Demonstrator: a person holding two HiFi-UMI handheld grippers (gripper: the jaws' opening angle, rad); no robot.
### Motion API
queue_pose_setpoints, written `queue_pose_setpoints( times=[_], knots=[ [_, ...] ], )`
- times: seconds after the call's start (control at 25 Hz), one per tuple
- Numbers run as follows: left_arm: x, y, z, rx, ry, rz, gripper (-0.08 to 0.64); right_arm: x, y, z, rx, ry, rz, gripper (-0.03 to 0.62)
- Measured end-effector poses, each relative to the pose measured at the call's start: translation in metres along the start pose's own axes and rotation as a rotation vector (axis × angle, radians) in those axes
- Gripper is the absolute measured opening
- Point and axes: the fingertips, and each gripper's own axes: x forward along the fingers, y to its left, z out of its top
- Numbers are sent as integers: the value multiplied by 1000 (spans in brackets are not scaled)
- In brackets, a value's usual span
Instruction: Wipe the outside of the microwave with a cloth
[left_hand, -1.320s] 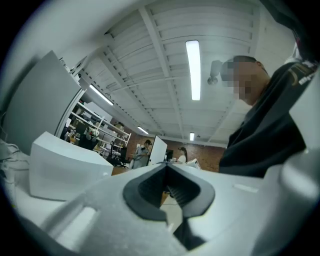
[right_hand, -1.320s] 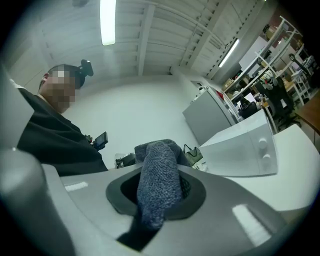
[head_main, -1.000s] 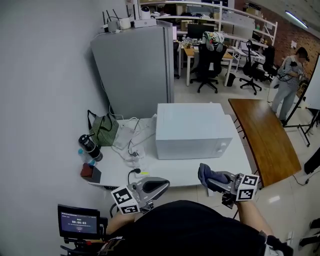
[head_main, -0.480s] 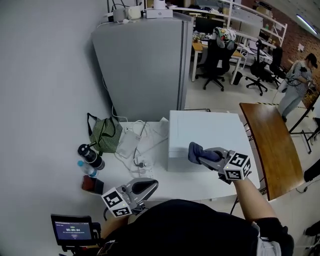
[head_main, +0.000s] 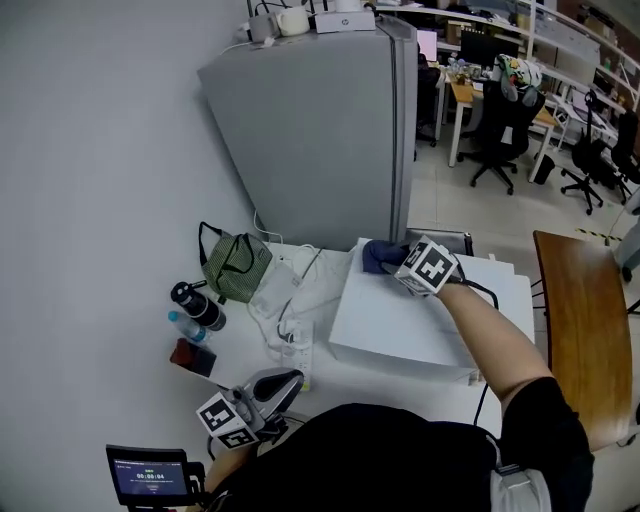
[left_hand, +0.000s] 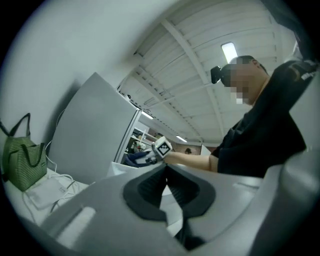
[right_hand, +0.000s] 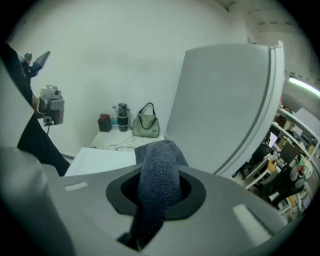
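Observation:
The white microwave (head_main: 420, 325) stands on the white table (head_main: 250, 345). My right gripper (head_main: 395, 262) is shut on a dark blue cloth (head_main: 380, 255) and holds it at the far left corner of the microwave's top. From the right gripper view the cloth (right_hand: 159, 175) bulges out between the jaws over the white top (right_hand: 107, 160). My left gripper (head_main: 268, 388) hangs low by the table's near edge, its jaws closed together with nothing between them. In the left gripper view the right gripper's marker cube (left_hand: 161, 147) and the cloth (left_hand: 137, 157) show far off.
A tall grey cabinet (head_main: 330, 130) stands behind the microwave. On the table's left lie a green bag (head_main: 232, 265), a black bottle (head_main: 198, 305), a water bottle (head_main: 180, 325), a red box (head_main: 192, 356) and white cables (head_main: 290, 320). A brown table (head_main: 585, 330) is at the right.
My right gripper carried the cloth from near the table's front edge up and forward onto the far left of the microwave's top. The head view swung left. The left gripper stayed low.

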Motion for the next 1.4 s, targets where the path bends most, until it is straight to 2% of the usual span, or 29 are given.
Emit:
queue_pose_setpoints(
  times=[0.2, 0.32, 0.44, 0.52, 0.68, 0.84, 0.92, 1.0, 1.08, 1.12, 1.16, 1.24, 1.28, 1.4],
  knots=[
    [-5, 6, -1, -6, 11, 27, 3, 73, -22, 29, -145, 172, 11, 57],
    [-10, 12, -6, -1, 36, 13, 3, 92, -38, 8, -116, 289, -17, 55],
    [-4, 20, 0, -2, 51, -52, 3, 83, -46, -7, -77, 298, -4, 55],
    [4, 25, 4, -8, 59, -94, 3, 58, -59, -38, -68, 334, -16, 54],
    [23, 22, 4, -7, 85, -160, 3, -41, -95, -150, 22, 442, -92, 54],
    [47, 10, 3, -4, 82, -201, 3, -139, -124, -258, 95, 525, -203, 54],
    [58, 4, 0, -3, 83, -208, 3, -164, -127, -284, 122, 521, -223, 54],
    [66, -2, -1, -5, 80, -208, 3, -174, -128, -290, 127, 504, -227, 54],
    [69, -7, -2, -9, 75, -198, 3, -169, -128, -275, 108, 466, -226, 55],
    [68, -7, -2, -11, 71, -191, 3, -158, -123, -252, 93, 409, -213, 55],
    [65, -7, -2, -12, 66, -184, 3, -140, -114, -217, 67, 329, -185, 55],
    [53, -2, 0, -13, 51, -170, 3, -91, -79, -122, -44, 163, -101, 55],
    [45, 1, 1, -12, 45, -165, 3, -62, -58, -78, -100, 114, -53, 55],
    [19, 12, 8, -3, 41, -168, 3, 24, -1, -3, -161, 119, 53, 55]
  ],
)
